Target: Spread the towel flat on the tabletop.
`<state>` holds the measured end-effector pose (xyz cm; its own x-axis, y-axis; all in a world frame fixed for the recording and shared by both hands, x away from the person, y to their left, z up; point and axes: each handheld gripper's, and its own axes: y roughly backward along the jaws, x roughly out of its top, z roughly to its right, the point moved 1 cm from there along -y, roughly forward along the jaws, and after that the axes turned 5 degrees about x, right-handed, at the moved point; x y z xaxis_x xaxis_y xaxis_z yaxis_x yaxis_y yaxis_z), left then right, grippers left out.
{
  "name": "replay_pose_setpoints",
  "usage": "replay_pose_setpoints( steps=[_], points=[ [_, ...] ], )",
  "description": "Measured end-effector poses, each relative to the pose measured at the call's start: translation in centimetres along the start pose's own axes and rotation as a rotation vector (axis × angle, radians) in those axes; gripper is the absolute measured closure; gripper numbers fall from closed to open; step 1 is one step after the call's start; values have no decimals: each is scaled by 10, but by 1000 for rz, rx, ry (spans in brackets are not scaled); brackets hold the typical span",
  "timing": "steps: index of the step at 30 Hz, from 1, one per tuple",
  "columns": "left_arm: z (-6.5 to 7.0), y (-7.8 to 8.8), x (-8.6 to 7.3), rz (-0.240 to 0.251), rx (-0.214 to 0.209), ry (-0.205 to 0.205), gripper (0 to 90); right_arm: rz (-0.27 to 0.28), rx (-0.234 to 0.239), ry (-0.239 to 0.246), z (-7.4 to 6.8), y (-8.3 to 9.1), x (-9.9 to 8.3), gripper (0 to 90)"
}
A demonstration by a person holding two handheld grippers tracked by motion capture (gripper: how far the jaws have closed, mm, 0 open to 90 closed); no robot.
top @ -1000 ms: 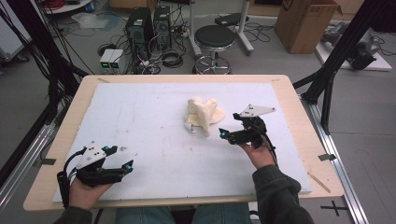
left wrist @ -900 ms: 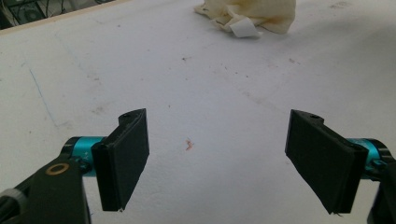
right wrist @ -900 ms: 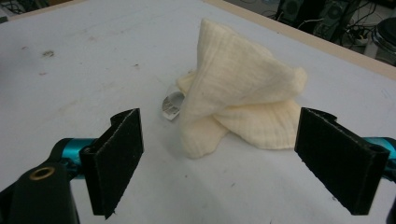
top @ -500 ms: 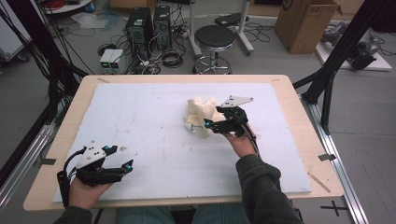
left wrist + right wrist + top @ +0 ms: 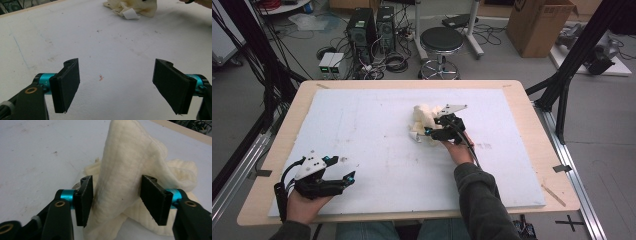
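A crumpled cream cloth [image 5: 423,116] lies near the middle of the white board [image 5: 377,115]; it is at the top of the left gripper view [image 5: 135,6]. My right gripper [image 5: 428,132] has come in from the right and straddles a raised fold of the cloth [image 5: 122,170]. Its jaws have just been closing, and the fold stands between the pads [image 5: 83,200], brushing them without being squeezed. My left gripper [image 5: 341,168] rests open at the near left, well away from the cloth, with bare board between its pads [image 5: 67,82].
A small white tag [image 5: 130,13] sticks out of the cloth's near edge. The board sits on a wooden table [image 5: 542,135]. Beyond the far edge are a stool [image 5: 441,40], computer cases [image 5: 372,22] and a cardboard box [image 5: 537,22].
My right gripper moved left and down to the cloth and its jaws narrowed around a fold. The left gripper stayed where it was.
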<state>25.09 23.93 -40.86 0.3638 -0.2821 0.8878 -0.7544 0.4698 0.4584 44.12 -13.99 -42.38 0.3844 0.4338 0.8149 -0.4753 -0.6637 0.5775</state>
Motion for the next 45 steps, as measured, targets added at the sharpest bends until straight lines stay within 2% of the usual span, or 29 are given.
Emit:
replay_pose_setpoints(
  steps=[6, 8, 10, 13, 15, 16, 17, 21, 26, 31, 34, 36, 42, 43, 45],
  points=[
    [0, 0, 0, 0, -1, -1, 224, -35, -5, -4, 2, -13, -2, 537],
    [0, -1, 0, -1, -1, -1, 225, -53, -14, 8, 2, -18, -3, 566],
    [0, -1, 0, -2, 0, -5, 225, -74, -15, 7, 3, -23, -5, 627],
    [0, -2, 0, 0, 0, 0, 225, -70, -8, -4, 4, -25, -6, 668],
    [0, -2, 0, -2, -4, -3, 225, -74, -1, -12, 4, -25, -7, 720],
    [0, -2, 0, -5, -4, -6, 226, -71, -2, -8, 5, -24, -6, 777],
    [0, -2, 0, -6, -2, -8, 226, -71, -2, -8, 5, -24, -6, 777],
    [0, -2, 0, -2, 1, -3, 228, -53, 12, -30, 6, -17, -3, 813],
    [0, -2, 1, -2, 2, -5, 228, -17, 42, -37, 3, -4, 4, 817],
    [1, -2, 1, 0, 4, -9, 229, -9, 58, -34, -2, 8, 8, 817],
    [1, -2, 1, 1, 5, -9, 229, -1, 70, -29, -7, 15, 11, 817],
    [1, -2, 1, 0, 6, -10, 229, 4, 85, -6, -15, 24, 15, 817],
    [2, -2, 1, 6, 4, -11, 229, 6, 115, 8, -30, 37, 20, 817],
    [2, -1, 1, 6, 5, -14, 229, 9, 131, -1, -36, 42, 21, 816],
    [3, -1, 2, 11, 7, -13, 229, 11, 139, -1, -39, 44, 22, 816]
  ],
)
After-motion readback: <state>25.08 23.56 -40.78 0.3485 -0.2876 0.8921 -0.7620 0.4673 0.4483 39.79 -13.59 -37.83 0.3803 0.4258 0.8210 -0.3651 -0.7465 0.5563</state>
